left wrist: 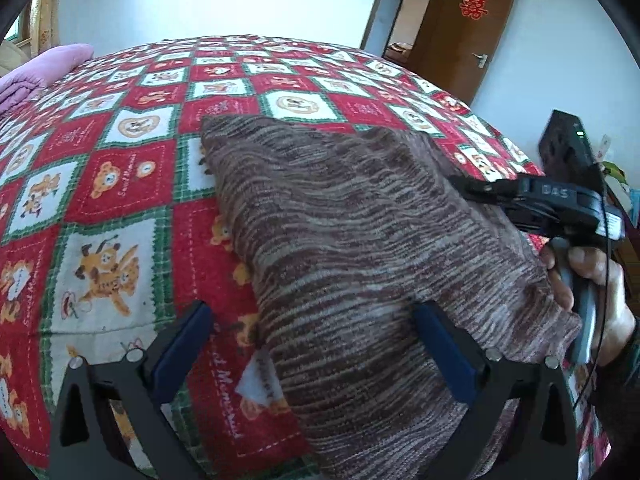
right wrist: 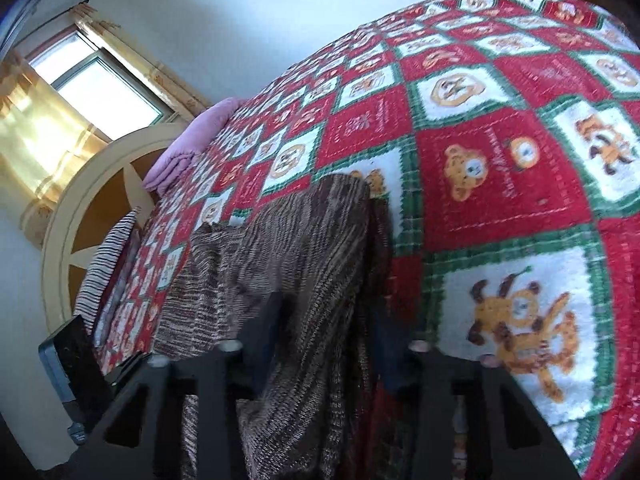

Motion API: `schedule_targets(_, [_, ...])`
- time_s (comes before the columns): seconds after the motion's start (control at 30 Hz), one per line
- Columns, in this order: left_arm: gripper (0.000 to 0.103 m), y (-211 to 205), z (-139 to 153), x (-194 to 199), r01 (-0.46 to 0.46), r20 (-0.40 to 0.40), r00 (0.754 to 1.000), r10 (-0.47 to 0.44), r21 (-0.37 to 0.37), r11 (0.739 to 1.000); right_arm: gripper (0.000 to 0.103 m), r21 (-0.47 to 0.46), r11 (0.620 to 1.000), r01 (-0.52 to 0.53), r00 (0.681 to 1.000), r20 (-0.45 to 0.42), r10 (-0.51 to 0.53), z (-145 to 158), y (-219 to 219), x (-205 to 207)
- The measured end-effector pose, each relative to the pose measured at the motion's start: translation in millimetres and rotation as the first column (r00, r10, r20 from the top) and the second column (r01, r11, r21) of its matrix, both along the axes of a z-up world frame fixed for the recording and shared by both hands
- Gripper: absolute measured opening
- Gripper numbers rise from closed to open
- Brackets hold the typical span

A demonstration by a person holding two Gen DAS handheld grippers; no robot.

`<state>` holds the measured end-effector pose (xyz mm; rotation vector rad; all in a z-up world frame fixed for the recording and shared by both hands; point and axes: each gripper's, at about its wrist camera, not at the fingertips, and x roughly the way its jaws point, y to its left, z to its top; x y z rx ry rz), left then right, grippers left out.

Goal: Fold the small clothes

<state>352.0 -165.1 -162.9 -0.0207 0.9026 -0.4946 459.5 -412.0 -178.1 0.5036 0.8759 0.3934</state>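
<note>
A brown striped knit garment (left wrist: 352, 248) lies on the red, white and green bear-print blanket (left wrist: 120, 184). My left gripper (left wrist: 312, 320) is open, its blue-padded fingers straddling the garment's near left edge just above the blanket. My right gripper (left wrist: 464, 188) comes in from the right, its jaws closed on the garment's right edge. In the right wrist view the garment (right wrist: 304, 264) hangs draped between the right gripper's (right wrist: 326, 320) fingers, pinched and lifted off the blanket (right wrist: 520, 184).
A folded pink quilt (left wrist: 40, 72) lies at the bed's far left. A striped pillow (right wrist: 108, 260) leans by the round headboard (right wrist: 80, 208). A brown door (left wrist: 464, 28) stands open behind the bed.
</note>
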Motion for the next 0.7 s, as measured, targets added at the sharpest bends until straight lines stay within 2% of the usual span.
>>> schedule_targets(0.2, [0.099, -3, 1, -1, 0.027, -0.003, 1.0, -0.027, -0.012, 1.0, 0.035, -0.011, 1.0, -0.006, 1.0, 0.008, 0.006, -2, 2, -1])
schedule_targets(0.3, [0.09, -6, 3, -1, 0.048, -0.006, 0.999, -0.048, -0.012, 0.999, 0.035, -0.021, 1.0, -0.005, 1.0, -0.002, 0.005, -2, 3, 0])
schedule_targets(0.37, [0.079, -9, 5, -1, 0.062, -0.014, 0.998, -0.062, -0.019, 0.998, 0.035, -0.027, 1.0, -0.001, 1.0, -0.011, 0.001, 0, 4, 1])
schedule_targets(0.4, [0.076, -11, 6, -1, 0.059, -0.018, 0.998, -0.059, -0.015, 0.998, 0.034, -0.031, 1.0, 0.004, 1.0, -0.017, -0.005, 1, 5, 1])
schedule_targets(0.43, [0.068, -12, 7, -1, 0.06, -0.018, 0.998, -0.06, -0.011, 0.998, 0.029, -0.038, 0.999, 0.009, 1.0, -0.018, -0.01, 3, 7, 1])
schedule_targets(0.47, [0.052, -13, 9, -2, 0.063, -0.01, 0.998, -0.063, -0.005, 0.998, 0.026, -0.051, 0.999, 0.009, 1.0, -0.011, -0.01, 7, 12, -1])
schedule_targets(0.53, [0.039, -15, 14, -5, 0.067, 0.014, 0.998, -0.067, 0.026, 0.997, 0.02, -0.064, 0.998, 0.013, 1.0, 0.007, -0.013, 13, 17, -6])
schedule_targets(0.7, [0.03, -19, 24, -13, 0.078, 0.058, 0.995, -0.084, 0.102, 0.992, 0.019, -0.06, 0.997, 0.046, 0.998, 0.032, -0.044, 23, 20, -15])
